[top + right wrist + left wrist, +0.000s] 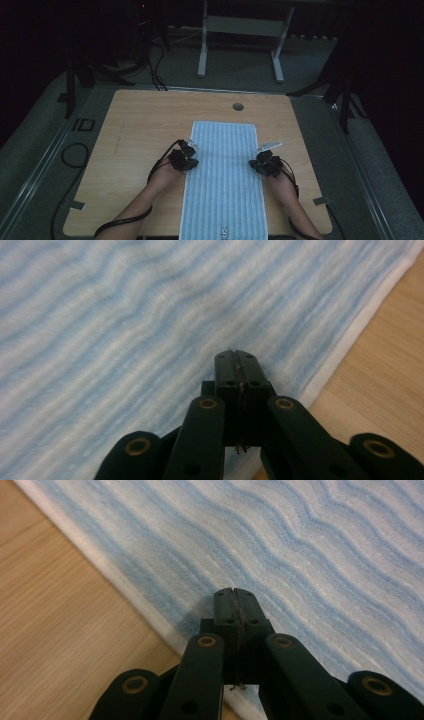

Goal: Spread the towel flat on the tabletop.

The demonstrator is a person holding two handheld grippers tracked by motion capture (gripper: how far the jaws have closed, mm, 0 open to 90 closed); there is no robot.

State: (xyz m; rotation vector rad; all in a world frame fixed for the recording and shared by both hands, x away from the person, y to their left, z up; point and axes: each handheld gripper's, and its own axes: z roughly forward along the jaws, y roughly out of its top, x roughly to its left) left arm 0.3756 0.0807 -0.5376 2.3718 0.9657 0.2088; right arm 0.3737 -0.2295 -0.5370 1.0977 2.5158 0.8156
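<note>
Blue-striped towel (223,175) lies between both closed grippers.

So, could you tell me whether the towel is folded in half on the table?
No, the towel lies spread flat in one long layer on the table.

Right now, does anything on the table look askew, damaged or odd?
Nothing stands out. The striped blue towel lies flat and straight on the wooden table, with its near end at the table's front edge. The left gripper and right gripper sit at its long edges, jaws closed.
</note>
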